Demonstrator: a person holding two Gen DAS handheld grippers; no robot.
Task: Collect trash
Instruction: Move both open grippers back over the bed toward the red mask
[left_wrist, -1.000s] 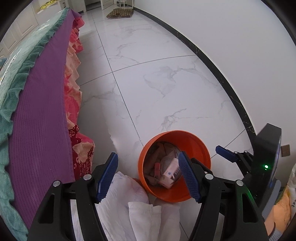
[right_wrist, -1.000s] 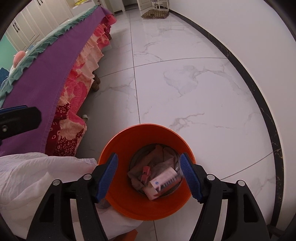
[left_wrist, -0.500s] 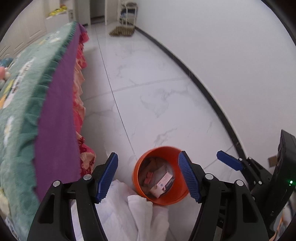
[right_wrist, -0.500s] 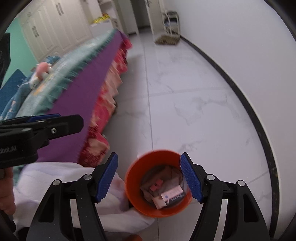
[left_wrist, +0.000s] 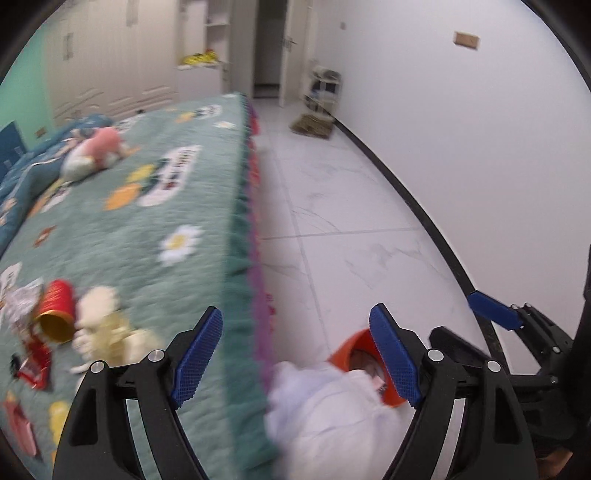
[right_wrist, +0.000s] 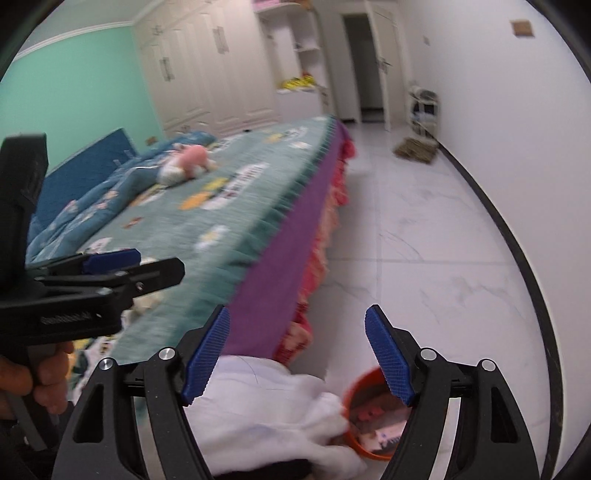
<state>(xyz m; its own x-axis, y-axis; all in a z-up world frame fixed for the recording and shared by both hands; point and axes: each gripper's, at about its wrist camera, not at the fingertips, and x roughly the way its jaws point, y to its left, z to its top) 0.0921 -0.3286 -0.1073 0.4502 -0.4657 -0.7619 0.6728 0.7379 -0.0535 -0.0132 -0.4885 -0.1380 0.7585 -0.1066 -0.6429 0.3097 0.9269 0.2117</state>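
An orange bin (left_wrist: 354, 350) holding trash stands on the floor by the bed; it also shows in the right wrist view (right_wrist: 364, 387). On the bed lie a red paper cup (left_wrist: 55, 310), crumpled whitish trash (left_wrist: 107, 332) and red wrappers (left_wrist: 35, 363). My left gripper (left_wrist: 295, 354) is open and empty, raised above the bed's edge. My right gripper (right_wrist: 299, 358) is open and empty, above the bin; it shows at the right of the left wrist view (left_wrist: 495, 310). The left gripper also shows in the right wrist view (right_wrist: 110, 269).
A bed with a green quilt (left_wrist: 147, 206) and a purple skirt (right_wrist: 280, 258) fills the left. A pink plush toy (left_wrist: 96, 151) lies on it. A white cloth (left_wrist: 332, 413) hangs below. White marble floor (left_wrist: 351, 221), a white wall and a doormat (left_wrist: 312, 127) lie to the right.
Both grippers have risen and tilted up from looking down into the bin; the bed top and its trash now show. Both stay open and empty.
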